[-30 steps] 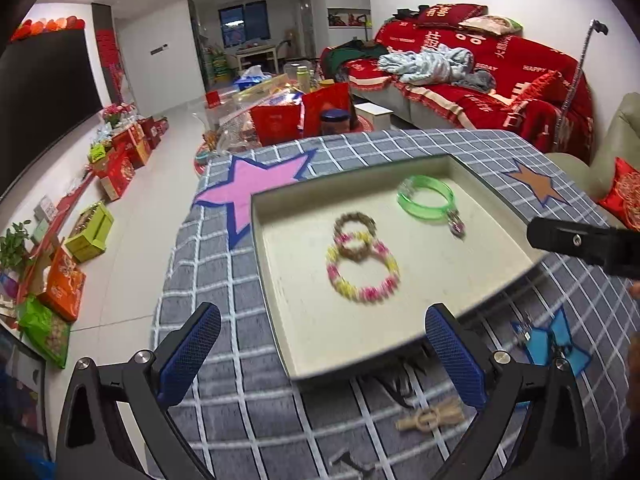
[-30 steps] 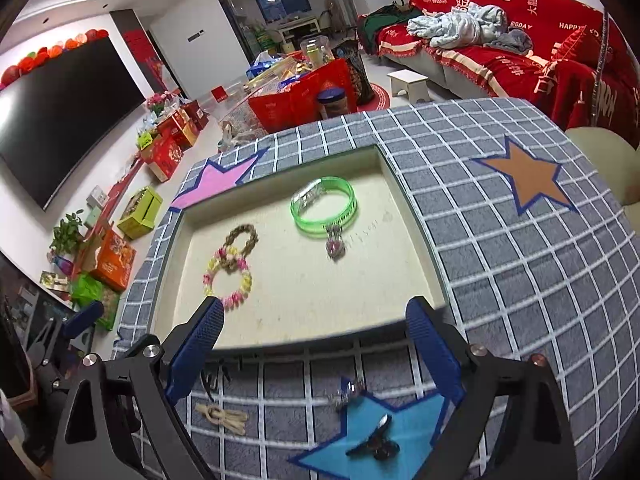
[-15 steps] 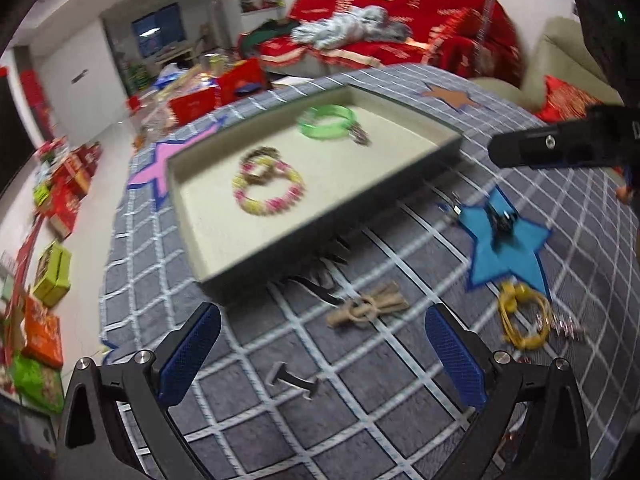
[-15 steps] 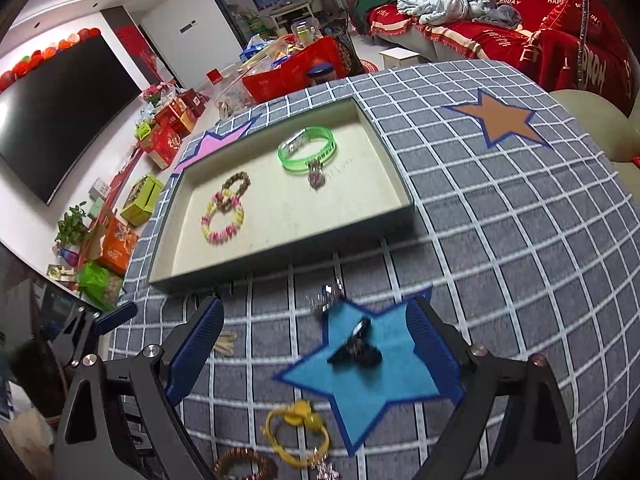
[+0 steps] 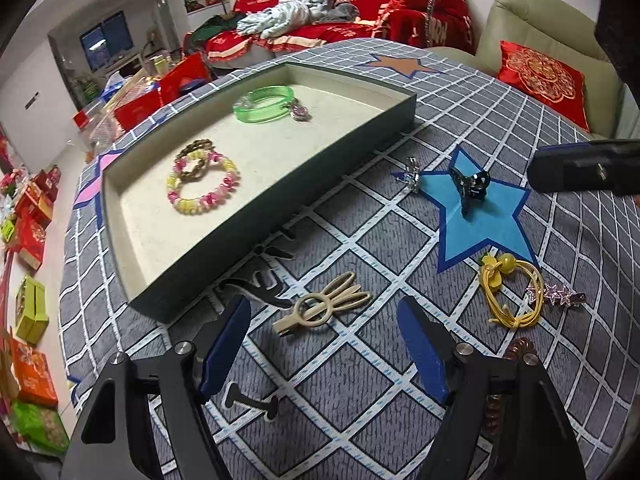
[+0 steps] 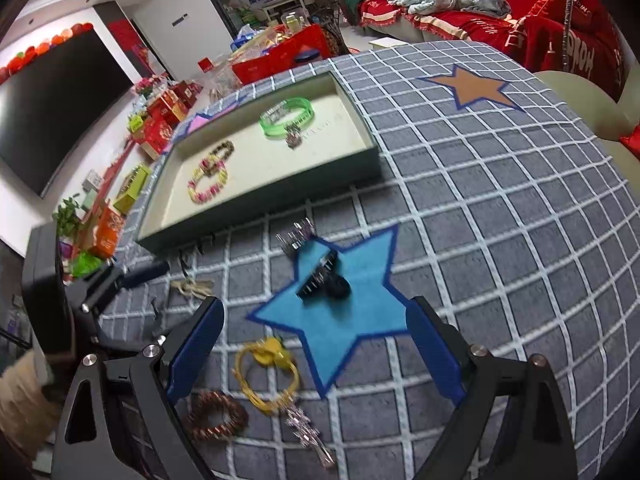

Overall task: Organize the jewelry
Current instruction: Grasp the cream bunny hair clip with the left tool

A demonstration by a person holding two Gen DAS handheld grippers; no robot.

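Note:
A green-walled tray holds a green bangle, a pink-and-yellow bead bracelet and a brown bracelet. On the checked cloth lie a beige hair clip, a black claw clip, a silver clip, a yellow hair tie, a star hairpin and a brown coil tie. My left gripper is open just short of the beige clip. My right gripper is open above the blue star.
The round table's grey checked cloth carries an orange star and a pink star. A red sofa and a green armchair stand behind. Boxes and bags sit on the floor at the left.
Both grippers have pulled back from above the tray towards the near side of the table and lowered. The loose clips and ties have come into view.

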